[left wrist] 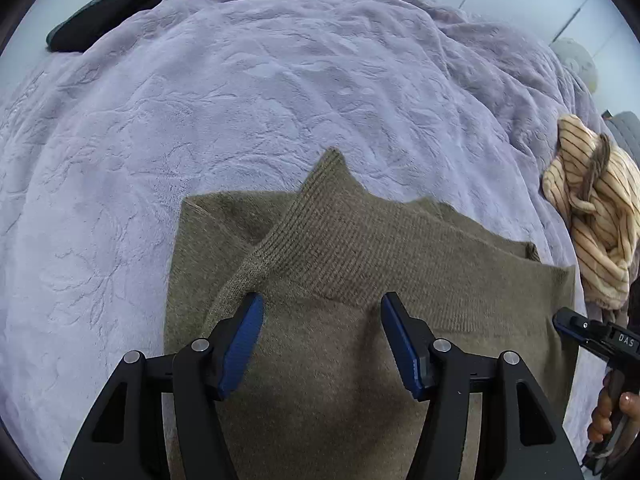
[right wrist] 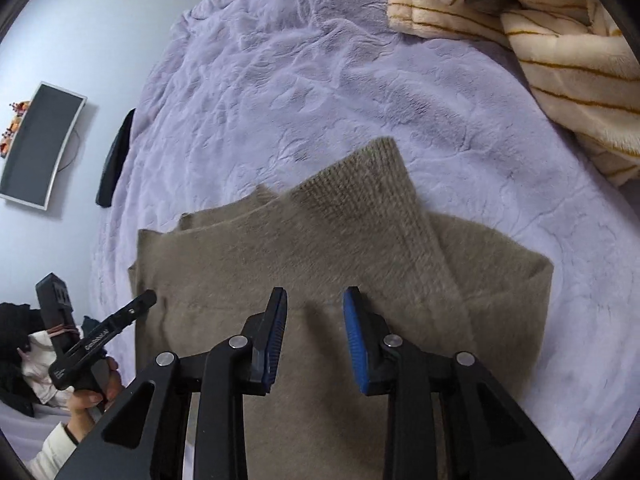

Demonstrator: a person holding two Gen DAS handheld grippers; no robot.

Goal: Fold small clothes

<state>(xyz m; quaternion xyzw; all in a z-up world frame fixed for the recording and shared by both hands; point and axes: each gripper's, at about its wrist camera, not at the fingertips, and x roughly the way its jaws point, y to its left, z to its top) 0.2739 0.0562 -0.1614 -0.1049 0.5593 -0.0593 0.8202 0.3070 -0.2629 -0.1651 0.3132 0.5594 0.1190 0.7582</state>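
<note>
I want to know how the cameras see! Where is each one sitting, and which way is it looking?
Left wrist: sits on the left gripper, looking down at the brown sweater; a hand holds the right gripper at the edge.
Right wrist: sits on the right gripper, looking down; a hand shows.
Shared: sweater, purple blanket, striped garment.

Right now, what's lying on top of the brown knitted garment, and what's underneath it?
A ribbed sleeve is folded across the brown knitted garment. Below it spreads the lilac embossed blanket. Whatever lies between the garment's folded layers is covered.
</note>
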